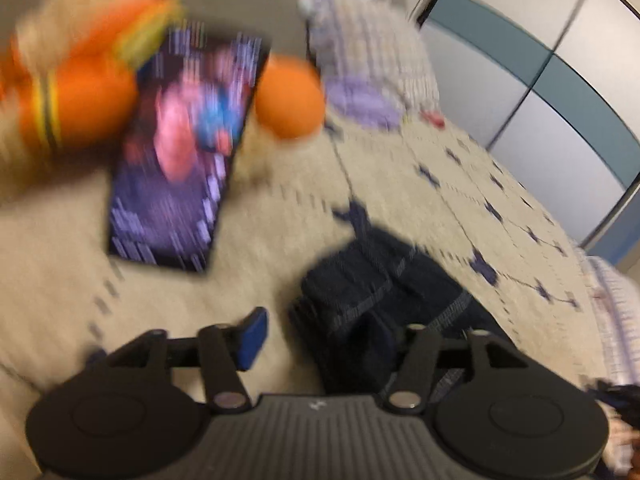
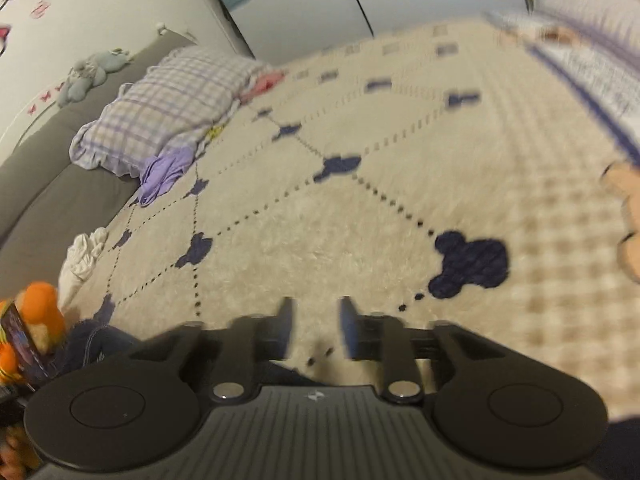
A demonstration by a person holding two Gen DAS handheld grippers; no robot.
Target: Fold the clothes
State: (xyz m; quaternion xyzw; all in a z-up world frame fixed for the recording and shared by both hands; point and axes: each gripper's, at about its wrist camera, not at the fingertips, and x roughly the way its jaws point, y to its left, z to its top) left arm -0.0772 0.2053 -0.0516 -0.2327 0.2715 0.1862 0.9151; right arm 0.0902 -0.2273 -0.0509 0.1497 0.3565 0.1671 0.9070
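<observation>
Left wrist view, badly smeared by motion, shows the left gripper with its jaws spread wide and nothing clamped between them; the blue-padded finger stands clear on one side, while the other fingertip is lost against dark cloth. Just ahead of that gripper, toward its right finger, lies the dark navy garment, bunched into a compact, layered heap with pale stitching lines across it. It looks like denim or a heavy knit, thick at the folds. Whether it is a finished fold or a crumpled pile waiting to be laid out, the blur does not settle. The wide jaws suit either releasing it or coming in for a hold.

Farther ahead and to the left sits a dark printed rectangle between orange plush toys.

From the right wrist view, the right gripper is parted by a narrow gap and holds nothing, hovering over the cream rug with its dark blue motifs. The same garment shows only as a sliver behind its left side. A checked pillow lies well ahead to the left.
</observation>
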